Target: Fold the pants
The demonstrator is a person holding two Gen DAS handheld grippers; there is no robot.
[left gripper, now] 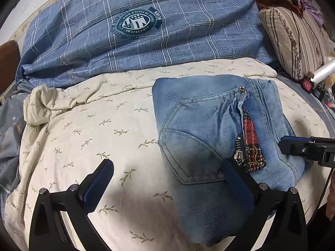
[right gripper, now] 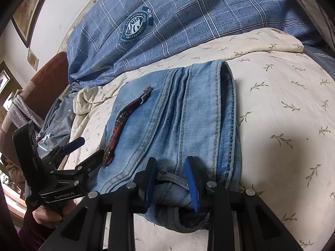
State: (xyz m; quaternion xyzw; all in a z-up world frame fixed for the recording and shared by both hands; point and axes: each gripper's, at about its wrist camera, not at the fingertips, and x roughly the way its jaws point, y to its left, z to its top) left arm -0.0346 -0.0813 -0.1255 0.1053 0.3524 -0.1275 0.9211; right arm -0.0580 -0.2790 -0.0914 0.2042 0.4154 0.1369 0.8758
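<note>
Folded light-blue jeans lie on a cream leaf-print sheet, with a zipper and red plaid trim facing up. My left gripper is open wide; its right finger rests on the denim beside the zipper, and its left finger is over the bare sheet. In the right wrist view, my right gripper is shut on a bunched fold at the near edge of the jeans. The left gripper shows there too, open at the jeans' left edge.
A blue plaid duvet is piled behind the jeans. A striped pillow and small items, a clear roll among them, sit at the far right. A brown headboard stands at the left. A person's hand holds the left gripper.
</note>
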